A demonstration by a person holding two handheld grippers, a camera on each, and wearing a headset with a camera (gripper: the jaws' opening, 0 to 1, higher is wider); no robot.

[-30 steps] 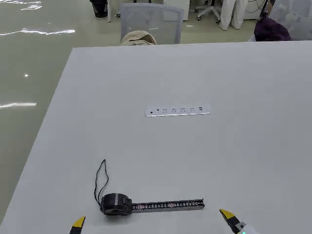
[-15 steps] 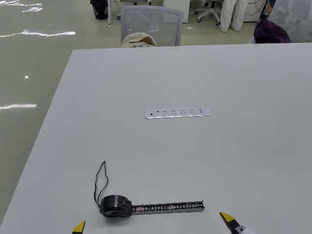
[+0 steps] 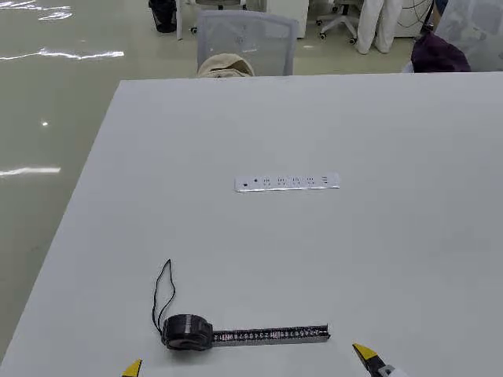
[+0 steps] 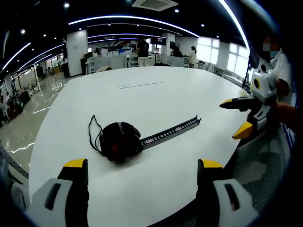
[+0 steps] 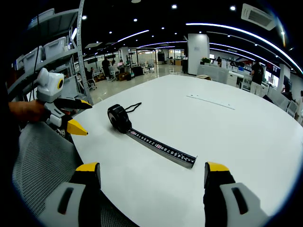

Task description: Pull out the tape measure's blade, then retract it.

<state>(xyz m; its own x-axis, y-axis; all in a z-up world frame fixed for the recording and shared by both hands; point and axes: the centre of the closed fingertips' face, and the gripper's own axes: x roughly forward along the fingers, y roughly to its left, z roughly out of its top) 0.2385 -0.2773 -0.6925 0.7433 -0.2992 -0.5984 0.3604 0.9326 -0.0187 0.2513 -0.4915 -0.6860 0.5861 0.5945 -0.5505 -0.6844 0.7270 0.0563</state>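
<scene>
White table point(image 3: 393, 259), blade out: retraction looks next.
Left gripper point(image 4: 142, 165) gapes empty near the tape measure point(image 4: 120, 141) at the table's near edge; its blade point(image 4: 171, 131) runs right toward the wide, empty right gripper point(image 5: 151, 168). Next likely: clamp the tape measure, release the blade. Gripper views show full jaws; head view, yellow tips point(image 3: 363, 351).

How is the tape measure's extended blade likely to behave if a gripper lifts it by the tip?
The blade is thin and lies flat on the table, so it would probably flex and sag rather than stay rigid. The rounded case looks compact, so it would likely anchor one end. The thin cord should just trail limply.
</scene>
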